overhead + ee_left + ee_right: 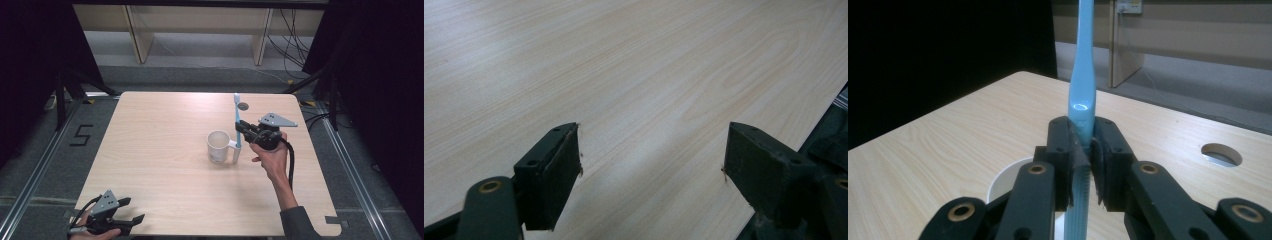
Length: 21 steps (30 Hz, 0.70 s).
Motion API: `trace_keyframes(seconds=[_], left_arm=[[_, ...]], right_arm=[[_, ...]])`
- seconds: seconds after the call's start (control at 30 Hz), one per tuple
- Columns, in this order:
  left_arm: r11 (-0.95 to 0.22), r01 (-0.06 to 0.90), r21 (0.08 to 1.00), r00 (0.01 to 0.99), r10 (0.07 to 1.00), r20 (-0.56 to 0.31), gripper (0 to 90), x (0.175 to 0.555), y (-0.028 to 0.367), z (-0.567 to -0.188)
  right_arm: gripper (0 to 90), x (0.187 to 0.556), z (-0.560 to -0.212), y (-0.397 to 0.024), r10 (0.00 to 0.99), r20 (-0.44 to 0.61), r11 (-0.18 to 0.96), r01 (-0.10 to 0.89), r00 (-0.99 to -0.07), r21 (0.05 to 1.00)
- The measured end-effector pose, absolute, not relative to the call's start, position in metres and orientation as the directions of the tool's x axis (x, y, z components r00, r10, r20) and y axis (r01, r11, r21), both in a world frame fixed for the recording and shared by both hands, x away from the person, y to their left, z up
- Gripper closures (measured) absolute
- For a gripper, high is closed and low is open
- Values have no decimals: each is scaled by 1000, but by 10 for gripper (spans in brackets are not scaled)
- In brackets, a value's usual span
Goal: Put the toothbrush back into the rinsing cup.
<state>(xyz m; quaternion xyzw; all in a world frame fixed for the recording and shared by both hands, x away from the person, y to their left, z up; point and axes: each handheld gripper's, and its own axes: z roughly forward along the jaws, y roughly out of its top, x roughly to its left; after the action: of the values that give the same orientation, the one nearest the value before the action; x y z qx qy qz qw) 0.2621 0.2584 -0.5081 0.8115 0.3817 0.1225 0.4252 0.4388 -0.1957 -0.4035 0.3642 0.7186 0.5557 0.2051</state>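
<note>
Pale wooden tabletop (165,165) carries a white mug (218,146). Right claw (243,128) is clenched on an upright blue toothbrush (237,117) beside the mug's rim, apparently for standing it inside. Left claw (131,220) rests released at the near edge.

The table (165,145) looks like pale wood with thin grain lines – smooth and a little shiny where light hits it. The toothbrush (1082,95) is blue plastic, glossy and smooth. The mug (218,146) is white and smooth. The right tool (1083,165) is black and matt – its pads look rough.
</note>
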Motion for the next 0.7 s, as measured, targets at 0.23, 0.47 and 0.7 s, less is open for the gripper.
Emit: trace_keyframes(seconds=[0.23, 0.47, 0.7], left_arm=[[-345, 514, 785, 678, 724, -125, 218, 262, 258, -508], [-340, 515, 787, 677, 724, -130, 218, 262, 258, -508], [-344, 518, 783, 678, 724, -130, 218, 262, 258, -507]], right_arm=[[793, 437, -409, -196, 757, 109, 110, 290, -644, 951], [794, 437, -415, -194, 754, 124, 108, 308, -645, 945], [793, 433, -420, -195, 757, 109, 126, 307, -644, 943]])
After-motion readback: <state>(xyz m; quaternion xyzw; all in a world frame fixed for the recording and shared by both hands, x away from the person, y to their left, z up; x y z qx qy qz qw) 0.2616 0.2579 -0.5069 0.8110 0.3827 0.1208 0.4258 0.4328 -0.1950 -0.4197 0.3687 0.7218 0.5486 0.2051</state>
